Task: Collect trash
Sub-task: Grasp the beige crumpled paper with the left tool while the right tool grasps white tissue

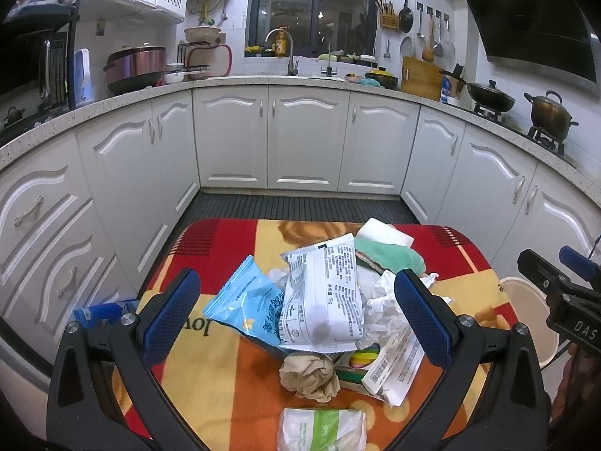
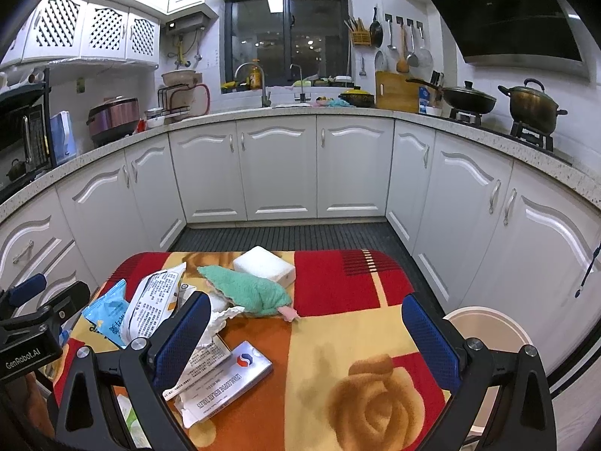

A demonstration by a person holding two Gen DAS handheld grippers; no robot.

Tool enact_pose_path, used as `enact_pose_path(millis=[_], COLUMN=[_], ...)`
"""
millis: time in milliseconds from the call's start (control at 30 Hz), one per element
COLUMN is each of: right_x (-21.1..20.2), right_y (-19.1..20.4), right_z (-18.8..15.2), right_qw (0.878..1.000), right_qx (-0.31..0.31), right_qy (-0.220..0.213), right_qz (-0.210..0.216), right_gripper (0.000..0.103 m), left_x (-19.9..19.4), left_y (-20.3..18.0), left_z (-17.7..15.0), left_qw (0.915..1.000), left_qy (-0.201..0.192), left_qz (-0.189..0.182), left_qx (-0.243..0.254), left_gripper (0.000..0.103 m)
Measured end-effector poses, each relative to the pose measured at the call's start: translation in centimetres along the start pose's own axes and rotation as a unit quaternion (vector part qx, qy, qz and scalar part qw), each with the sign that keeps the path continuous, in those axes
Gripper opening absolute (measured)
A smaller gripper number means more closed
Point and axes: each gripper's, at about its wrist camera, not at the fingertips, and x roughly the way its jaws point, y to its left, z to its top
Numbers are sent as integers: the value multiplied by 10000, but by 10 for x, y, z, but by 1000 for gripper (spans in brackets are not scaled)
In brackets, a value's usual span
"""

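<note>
Both the left tool (image 1: 296, 308) and the right tool (image 2: 306, 332) are held wide open above the table (image 2: 338, 312), nothing gripped; wrappers (image 1: 323, 300) are piled there.

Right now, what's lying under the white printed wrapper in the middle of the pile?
The white printed wrapper overlaps the blue snack bag and crumpled tissue. Whatever is directly beneath its centre is covered.

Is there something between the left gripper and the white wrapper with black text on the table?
Nothing visible blocks it. The left gripper is open and empty, and the white wrapper lies on top of the pile between its fingers. A blue packet lies beside it on the left and crumpled white paper on the right.
</note>
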Motion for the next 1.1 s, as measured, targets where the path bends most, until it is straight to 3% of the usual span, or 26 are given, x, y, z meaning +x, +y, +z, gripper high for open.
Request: enact_pose_path(millis=[467, 900, 1100], right_x=[11, 44, 65], right_y=[4, 8, 16], right_z=[-5, -26, -37], right_qw=[9995, 9903, 9786], right_qx=[-185, -512, -674], right_qy=[237, 1245, 1916], right_qz=[30, 343, 332], right_gripper=[101, 101, 101], left_x=[5, 21, 35], left_y=[4, 43, 37], left_z=[-2, -23, -44], left_qw=[9999, 9959, 9862], left_qy=[158, 752, 1262], left_qz=[-67, -293, -714], left_qx=[-25, 399, 799], left_gripper=[103, 103, 103])
